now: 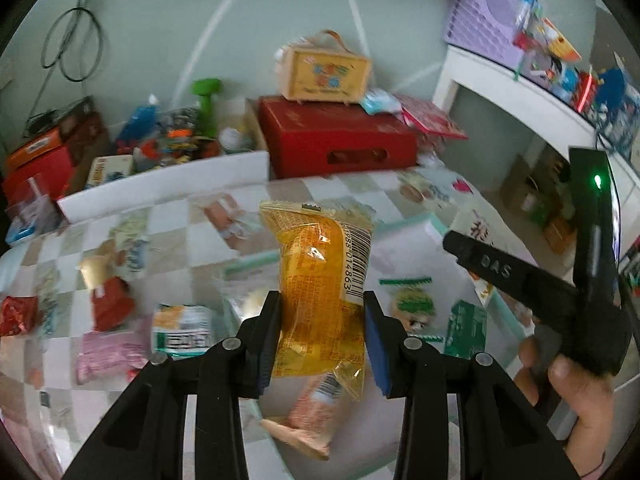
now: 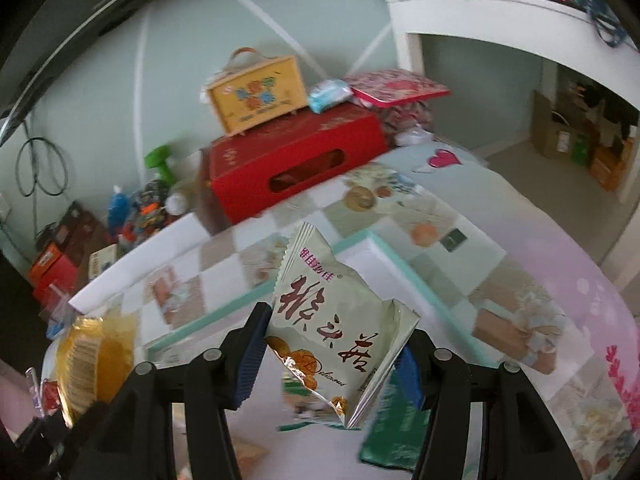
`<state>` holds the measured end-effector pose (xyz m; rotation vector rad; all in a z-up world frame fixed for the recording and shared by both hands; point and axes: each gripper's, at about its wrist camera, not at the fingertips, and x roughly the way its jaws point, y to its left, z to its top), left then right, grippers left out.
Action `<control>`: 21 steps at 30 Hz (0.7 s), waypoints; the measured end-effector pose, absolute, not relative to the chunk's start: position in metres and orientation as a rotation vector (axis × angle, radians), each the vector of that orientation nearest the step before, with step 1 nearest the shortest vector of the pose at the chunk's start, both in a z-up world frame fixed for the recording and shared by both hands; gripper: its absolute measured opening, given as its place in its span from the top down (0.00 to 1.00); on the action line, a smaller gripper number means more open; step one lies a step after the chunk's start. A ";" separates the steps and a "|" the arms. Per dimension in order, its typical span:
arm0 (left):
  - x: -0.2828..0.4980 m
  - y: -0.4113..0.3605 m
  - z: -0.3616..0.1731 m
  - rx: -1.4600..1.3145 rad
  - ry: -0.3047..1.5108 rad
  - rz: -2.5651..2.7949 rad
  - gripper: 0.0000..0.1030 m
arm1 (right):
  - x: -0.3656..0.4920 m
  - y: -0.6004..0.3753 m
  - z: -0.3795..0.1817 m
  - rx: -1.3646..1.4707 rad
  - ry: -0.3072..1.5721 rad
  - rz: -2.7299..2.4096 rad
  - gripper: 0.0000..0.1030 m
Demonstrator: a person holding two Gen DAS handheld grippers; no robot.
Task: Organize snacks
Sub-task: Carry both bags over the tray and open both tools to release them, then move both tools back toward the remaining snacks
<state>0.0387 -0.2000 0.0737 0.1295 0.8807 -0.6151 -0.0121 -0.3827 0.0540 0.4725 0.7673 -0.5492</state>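
My left gripper (image 1: pixel 322 332) is shut on a yellow snack packet (image 1: pixel 320 280) with a barcode and holds it upright above the table. The same yellow packet shows at the lower left of the right wrist view (image 2: pixel 94 356). My right gripper (image 2: pixel 332 356) is shut on a silver snack packet (image 2: pixel 336 328) with red characters, held above a white tray with a teal rim (image 2: pixel 372 240). The right gripper's body (image 1: pixel 560 292) shows at the right of the left wrist view. Several loose snack packets (image 1: pixel 112 304) lie on the checkered tablecloth.
A red box (image 1: pixel 336 136) with a yellow handled case (image 1: pixel 324 72) on top stands at the table's back. A white bin of mixed items (image 1: pixel 168 168) sits to its left. A white shelf with a purple basket (image 1: pixel 484 12) is at the right. Green packets (image 1: pixel 466 330) lie in the tray.
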 end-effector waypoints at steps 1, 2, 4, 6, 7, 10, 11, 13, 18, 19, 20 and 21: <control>0.040 -0.202 0.071 0.132 0.888 -0.616 0.60 | -0.012 -0.386 0.050 0.480 0.776 -0.553 0.41; 0.040 -0.205 0.068 0.135 0.895 -0.617 0.60 | -0.011 -0.389 0.044 0.490 0.790 -0.555 0.41; 0.041 -0.209 0.061 0.144 0.905 -0.614 0.60 | -0.011 -0.392 0.036 0.498 0.808 -0.560 0.41; 0.040 -0.211 0.056 0.154 0.911 -0.609 0.60 | -0.011 -0.394 0.030 0.499 0.827 -0.565 0.41; 0.040 -0.211 0.055 0.155 0.914 -0.609 0.60 | -0.010 -0.394 0.028 0.499 0.833 -0.566 0.40; 0.041 -0.211 0.053 0.148 0.926 -0.606 0.60 | -0.007 -0.392 0.025 0.492 0.848 -0.567 0.40; 0.042 -0.210 0.053 0.143 0.929 -0.606 0.58 | -0.007 -0.392 0.026 0.481 0.850 -0.578 0.39; 0.043 -0.207 0.056 0.134 0.923 -0.602 0.45 | -0.006 -0.391 0.027 0.478 0.851 -0.581 0.33; 0.046 -0.198 0.064 0.117 0.919 -0.578 0.42 | -0.007 -0.391 0.030 0.483 0.859 -0.584 0.32; 0.047 -0.195 0.066 0.110 0.923 -0.569 0.42 | -0.007 -0.390 0.030 0.484 0.860 -0.584 0.32; 0.049 -0.193 0.066 0.106 0.926 -0.561 0.42 | -0.006 -0.390 0.031 0.485 0.861 -0.583 0.32; 0.051 -0.189 0.067 0.095 0.934 -0.547 0.41 | -0.006 -0.388 0.032 0.484 0.863 -0.579 0.32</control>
